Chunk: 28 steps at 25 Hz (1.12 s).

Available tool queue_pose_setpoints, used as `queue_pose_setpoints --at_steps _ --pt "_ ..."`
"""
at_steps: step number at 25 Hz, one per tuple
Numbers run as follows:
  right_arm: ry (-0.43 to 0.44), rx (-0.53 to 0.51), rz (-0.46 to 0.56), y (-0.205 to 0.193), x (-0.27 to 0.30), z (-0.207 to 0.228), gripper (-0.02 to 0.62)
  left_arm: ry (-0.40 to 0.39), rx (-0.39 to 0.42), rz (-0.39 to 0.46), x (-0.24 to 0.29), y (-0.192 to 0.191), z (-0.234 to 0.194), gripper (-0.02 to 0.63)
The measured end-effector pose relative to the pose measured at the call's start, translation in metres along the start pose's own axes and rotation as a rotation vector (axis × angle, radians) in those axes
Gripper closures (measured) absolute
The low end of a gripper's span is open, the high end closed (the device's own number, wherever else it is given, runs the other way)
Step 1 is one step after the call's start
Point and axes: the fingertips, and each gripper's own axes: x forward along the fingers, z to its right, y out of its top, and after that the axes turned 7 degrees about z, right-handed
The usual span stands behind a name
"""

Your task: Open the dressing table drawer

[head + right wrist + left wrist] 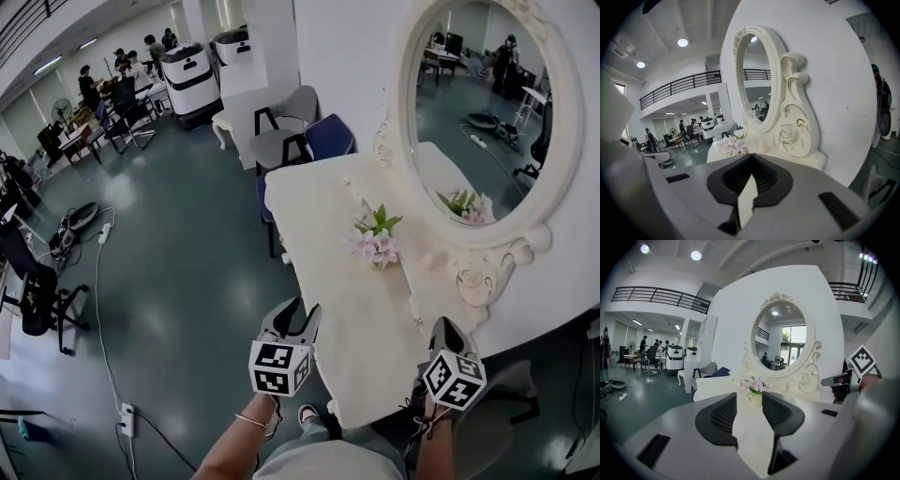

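- Both empty: left tongs point(302, 311) gape wide, off the front edge of the table point(323, 211).
- Drawer is hidden below that edge; reaching blind could miss it.
- Right tongs point(443, 325), pinched together over the table's near end, must open first.

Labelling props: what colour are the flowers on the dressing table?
The flowers are pale pink, clearest in the head view.

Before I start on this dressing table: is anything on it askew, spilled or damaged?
Nothing stands out. The flower vase stands upright on the dressing table, and the oval mirror looks intact.
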Motion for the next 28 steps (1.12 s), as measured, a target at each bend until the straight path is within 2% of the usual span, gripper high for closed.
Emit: queue_pose_setpoints --at_steps 5,11,19,28 --pt "-0.051 0.010 0.009 0.003 -0.004 0.025 0.588 -0.052 0.002 -0.010 0.023 -0.002 0.017 0.431" --pt "-0.164 0.039 0.031 0.008 -0.031 0.067 0.588 -0.177 0.012 -0.022 0.047 -0.003 0.056 0.431" --pt "-0.310 0.084 0.039 -0.002 -0.073 0.119 0.588 -0.282 0.031 -0.044 0.076 -0.008 0.106 0.431" --pt "-0.378 0.126 0.036 -0.014 -0.092 0.152 0.588 -0.365 0.066 -0.095 0.092 -0.025 0.149 0.431"
